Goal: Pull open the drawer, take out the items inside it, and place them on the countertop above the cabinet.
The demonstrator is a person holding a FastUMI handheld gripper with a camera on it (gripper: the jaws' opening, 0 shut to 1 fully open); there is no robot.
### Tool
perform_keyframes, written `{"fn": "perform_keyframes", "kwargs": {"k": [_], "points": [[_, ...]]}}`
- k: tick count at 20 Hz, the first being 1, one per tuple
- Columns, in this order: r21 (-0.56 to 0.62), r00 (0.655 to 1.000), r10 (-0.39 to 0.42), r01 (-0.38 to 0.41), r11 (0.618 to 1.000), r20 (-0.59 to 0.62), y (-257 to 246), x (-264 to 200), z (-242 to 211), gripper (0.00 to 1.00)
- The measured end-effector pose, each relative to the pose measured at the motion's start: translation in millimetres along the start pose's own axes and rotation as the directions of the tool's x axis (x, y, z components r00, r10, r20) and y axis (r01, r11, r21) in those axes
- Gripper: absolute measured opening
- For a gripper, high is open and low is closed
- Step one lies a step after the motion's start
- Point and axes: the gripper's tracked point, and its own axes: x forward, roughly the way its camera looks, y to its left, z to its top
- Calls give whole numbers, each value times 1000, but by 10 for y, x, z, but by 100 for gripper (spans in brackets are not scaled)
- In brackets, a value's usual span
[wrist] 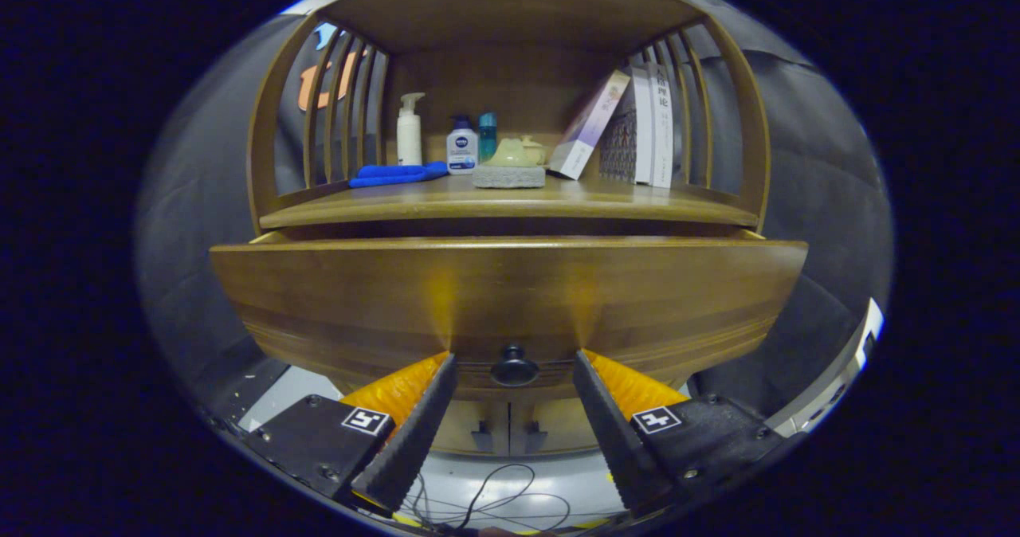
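The knob (pixel 514 366) sits dead centre between the spread fingers of the gripper (pixel 514 358), which hold nothing; the drawer (pixel 510 294) seems partly out, contents hidden.

The wooden drawer (pixel 510 298) stands pulled partly out from beneath the counter (pixel 510 206), its curved front panel projecting past the counter's front edge. A dark round knob (pixel 514 366) sits low at the centre of the front panel. The drawer's inside is hidden behind the panel.
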Motion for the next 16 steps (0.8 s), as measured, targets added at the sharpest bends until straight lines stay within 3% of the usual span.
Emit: {"fn": "perform_keyframes", "kwargs": {"k": [16], "points": [[-8, 999, -12, 12, 1000, -36, 42, 419, 200, 96]]}}
